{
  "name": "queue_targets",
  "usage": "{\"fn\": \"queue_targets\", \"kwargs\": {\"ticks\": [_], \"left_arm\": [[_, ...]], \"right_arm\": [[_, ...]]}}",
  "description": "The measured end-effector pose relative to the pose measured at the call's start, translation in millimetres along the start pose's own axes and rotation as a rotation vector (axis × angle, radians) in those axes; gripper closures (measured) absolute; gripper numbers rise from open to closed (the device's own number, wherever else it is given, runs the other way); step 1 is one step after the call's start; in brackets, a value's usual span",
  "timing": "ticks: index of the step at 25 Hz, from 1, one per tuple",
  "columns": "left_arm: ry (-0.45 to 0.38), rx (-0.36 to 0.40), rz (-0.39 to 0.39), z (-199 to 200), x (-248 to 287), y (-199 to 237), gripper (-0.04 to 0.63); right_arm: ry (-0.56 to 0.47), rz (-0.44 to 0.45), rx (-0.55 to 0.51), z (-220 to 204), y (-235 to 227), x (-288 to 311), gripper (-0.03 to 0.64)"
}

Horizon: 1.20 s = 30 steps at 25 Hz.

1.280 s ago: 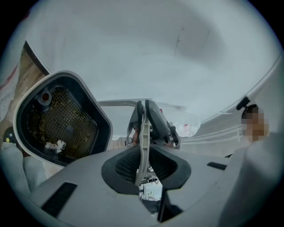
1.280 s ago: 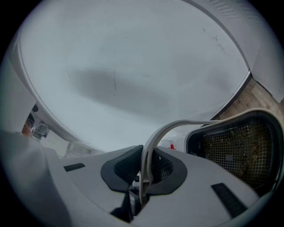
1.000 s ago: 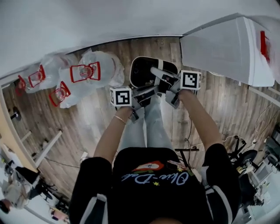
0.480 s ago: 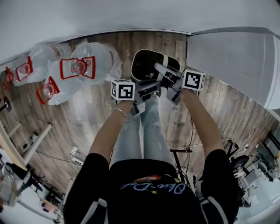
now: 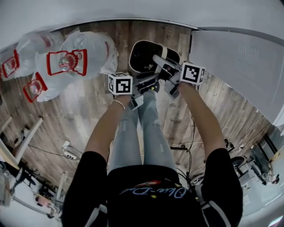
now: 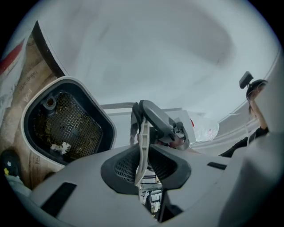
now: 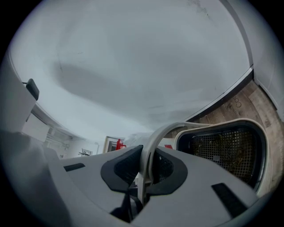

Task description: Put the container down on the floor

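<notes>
A white container [image 5: 143,55] with a black inside and a mesh bottom hangs over the wood floor near the wall, in front of the person's legs. Both grippers hold its thin white bail handle [image 5: 162,62]. My left gripper [image 5: 146,86] is shut on the handle, which shows as a pale strip [image 6: 142,142] between its dark pads. My right gripper [image 5: 171,77] is shut on the handle's arch [image 7: 153,142]. The mesh basket shows at the left of the left gripper view as the container [image 6: 62,126] and at the right of the right gripper view as the container [image 7: 226,148].
Large clear water jugs with red handles [image 5: 66,62] lie wrapped in plastic on the floor at the left. A big white cabinet [image 5: 242,62] stands at the right. The white wall [image 5: 133,11] runs just beyond the container. Cables and stands [image 5: 66,153] lie nearer the person.
Both grippers keep the same hold on the handle. The jugs and the white cabinet have slid across the head view as the camera turned.
</notes>
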<state>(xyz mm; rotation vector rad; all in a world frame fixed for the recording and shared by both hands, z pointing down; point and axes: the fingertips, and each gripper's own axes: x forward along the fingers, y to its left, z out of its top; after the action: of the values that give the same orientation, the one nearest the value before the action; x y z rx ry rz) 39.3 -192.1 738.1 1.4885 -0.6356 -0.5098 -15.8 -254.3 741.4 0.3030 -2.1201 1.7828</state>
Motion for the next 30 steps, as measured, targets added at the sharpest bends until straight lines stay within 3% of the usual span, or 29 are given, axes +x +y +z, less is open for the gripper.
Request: {"fn": "queue_targets", "kwargs": {"ticks": [6,15,18,25,30], "left_arm": [[-0.047,-0.012,0.032,-2.5,3.9,26.5,0.538],[-0.115,-0.038,0.101,-3.9,7.7,64.9,0.537],[-0.132,-0.035,0.165,-7.8,10.8,81.4,0.531],[-0.155,-0.069,0.231,-13.8,20.5,106.5,0.518],[-0.17,-0.082,0.226,-12.4,32.6,115.3,0.515]], "right_arm": [[0.05,0.006,-0.024,-6.5,-23.1,13.1,0.594],[0.125,-0.065,-0.056,-17.3,-60.9,29.0,0.594],[0.131,-0.086,-0.075,-19.8,-74.3,30.6,0.594],[0.151,-0.137,-0.079,-24.6,-102.8,31.8,0.594],[0.132,-0.157,-0.074,-18.6,-119.4,28.1,0.594]]}}
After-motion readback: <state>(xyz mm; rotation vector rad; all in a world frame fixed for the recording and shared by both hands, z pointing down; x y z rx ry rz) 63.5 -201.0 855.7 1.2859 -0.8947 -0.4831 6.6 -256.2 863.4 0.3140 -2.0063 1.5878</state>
